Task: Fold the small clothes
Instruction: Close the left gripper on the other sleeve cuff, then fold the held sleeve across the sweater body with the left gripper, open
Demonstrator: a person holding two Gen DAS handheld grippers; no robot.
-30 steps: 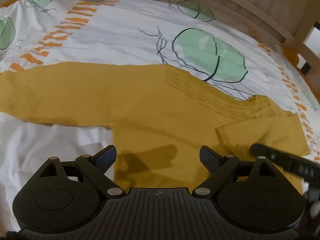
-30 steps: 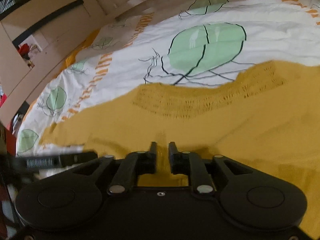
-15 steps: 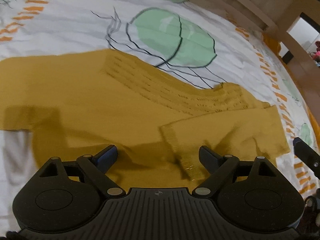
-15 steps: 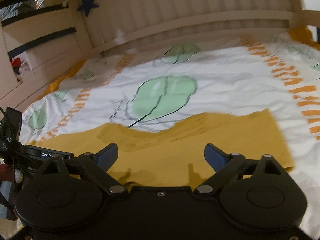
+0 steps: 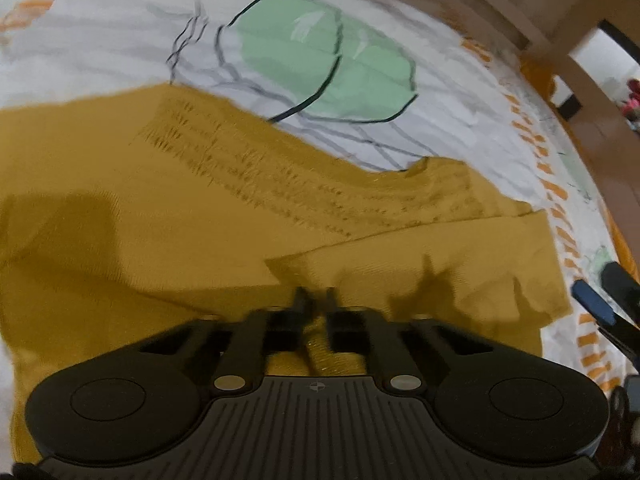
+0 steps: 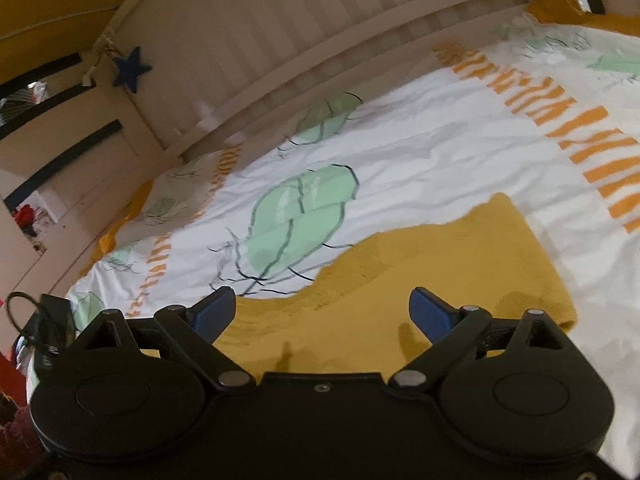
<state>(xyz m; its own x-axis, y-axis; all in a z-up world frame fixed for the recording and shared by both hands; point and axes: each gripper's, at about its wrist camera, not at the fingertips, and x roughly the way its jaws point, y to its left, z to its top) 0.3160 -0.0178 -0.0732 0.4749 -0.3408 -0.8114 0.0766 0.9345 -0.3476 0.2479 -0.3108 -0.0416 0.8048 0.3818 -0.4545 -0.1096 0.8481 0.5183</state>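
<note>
Mustard knit sweater [image 5: 200,208] lies on the bed [image 5: 120,48], its folded sleeve cuff pinched at six o'clock by the closed left tool [image 5: 314,300]; the right tool [image 6: 320,312] hovers wide open, empty.

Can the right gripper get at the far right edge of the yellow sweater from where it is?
Probably yes. The right gripper is open with nothing between its fingers, and the yellow sweater lies flat on the bedsheet just ahead, its right edge uncovered. The left gripper is shut on the folded sleeve, clear of that edge.
</note>
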